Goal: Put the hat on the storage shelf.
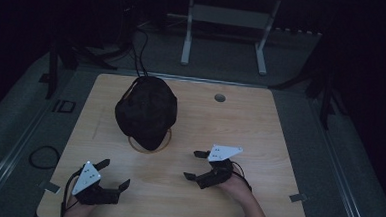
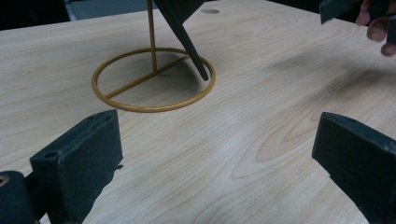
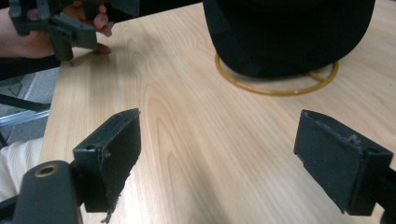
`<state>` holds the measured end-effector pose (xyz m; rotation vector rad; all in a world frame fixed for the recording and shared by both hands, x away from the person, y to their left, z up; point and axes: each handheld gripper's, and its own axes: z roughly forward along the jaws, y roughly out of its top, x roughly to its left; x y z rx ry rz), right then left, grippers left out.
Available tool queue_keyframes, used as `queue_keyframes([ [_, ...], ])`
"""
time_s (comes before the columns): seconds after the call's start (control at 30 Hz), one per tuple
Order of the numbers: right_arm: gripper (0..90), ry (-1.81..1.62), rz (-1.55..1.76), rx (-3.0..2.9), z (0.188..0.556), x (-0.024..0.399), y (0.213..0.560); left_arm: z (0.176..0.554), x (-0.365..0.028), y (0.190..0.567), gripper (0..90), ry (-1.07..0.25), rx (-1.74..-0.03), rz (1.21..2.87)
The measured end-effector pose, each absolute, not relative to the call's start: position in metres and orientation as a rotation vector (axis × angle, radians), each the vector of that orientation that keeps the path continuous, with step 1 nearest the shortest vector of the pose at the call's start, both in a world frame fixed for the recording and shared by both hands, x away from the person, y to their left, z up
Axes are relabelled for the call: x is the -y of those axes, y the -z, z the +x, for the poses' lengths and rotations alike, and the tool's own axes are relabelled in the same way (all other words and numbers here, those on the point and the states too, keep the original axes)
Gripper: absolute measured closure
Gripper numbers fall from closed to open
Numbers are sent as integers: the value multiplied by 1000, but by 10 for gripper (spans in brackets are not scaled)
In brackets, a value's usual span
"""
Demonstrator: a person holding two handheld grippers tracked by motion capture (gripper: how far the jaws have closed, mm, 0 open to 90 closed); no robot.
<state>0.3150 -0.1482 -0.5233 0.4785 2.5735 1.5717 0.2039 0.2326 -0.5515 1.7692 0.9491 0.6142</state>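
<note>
— Both our grippers sit low over the wooden table (image 1: 260,122), jaws spread wide with nothing between them: left gripper (image 1: 113,173), right gripper (image 1: 194,164).

— And ahead of our left jaws?

— We see a gold ring stand (image 2: 154,79) resting on the wood, its thin post rising from a crossbar.

— Beyond our right jaws?

— A black cap (image 3: 289,32) sits atop that stand, hanging over the ring.

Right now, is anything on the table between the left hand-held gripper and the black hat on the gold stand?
Nothing visible is. Bare wooden tabletop lies between the open left hand-held gripper and the gold ring base under the black hat. The right hand-held gripper is off to the side, also open.
</note>
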Motion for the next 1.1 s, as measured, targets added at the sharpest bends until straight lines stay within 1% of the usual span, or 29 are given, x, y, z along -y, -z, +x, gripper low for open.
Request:
queue_keyframes([
  [0.5, 148, -1466, 506, -2597, 307, 180, 546, 204, -233, 552, 21, -619, -958, 1766],
  [1.1, 151, -1374, 524, -2567, 304, 219, 547, 203, -232, 553, 21, -634, -960, 1773],
])
